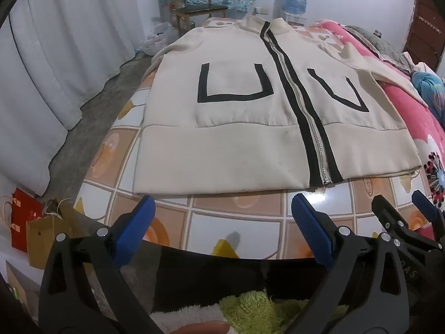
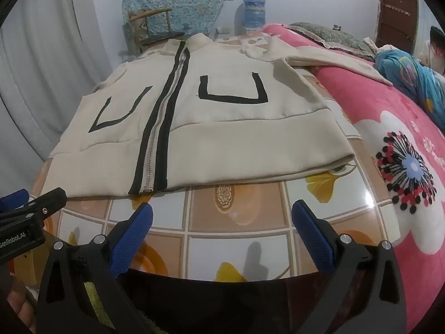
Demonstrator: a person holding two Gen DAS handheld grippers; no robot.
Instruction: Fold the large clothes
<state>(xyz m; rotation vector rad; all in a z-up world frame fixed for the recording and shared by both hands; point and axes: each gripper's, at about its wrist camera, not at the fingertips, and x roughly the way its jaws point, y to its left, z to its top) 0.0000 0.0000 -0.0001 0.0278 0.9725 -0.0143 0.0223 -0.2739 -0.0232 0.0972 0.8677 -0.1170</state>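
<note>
Left wrist view shows a table (image 1: 236, 222) with a tiled pattern cloth, and beside it a pink bed (image 1: 403, 89). On the table lies a cream jacket (image 1: 222, 144), spread flat and zipped, collar away from the camera, one sleeve reaching onto the bed. Its hem sits just beyond the left gripper (image 1: 222, 220), whose blue pads stand wide with nothing between them. Right gripper (image 2: 222, 222) likewise stands wide and empty over bare tabletop.

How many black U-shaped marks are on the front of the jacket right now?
2. One black U mark sits on the jacket panel left of the zipper; the other mark sits right of it. The back is hidden.
</note>
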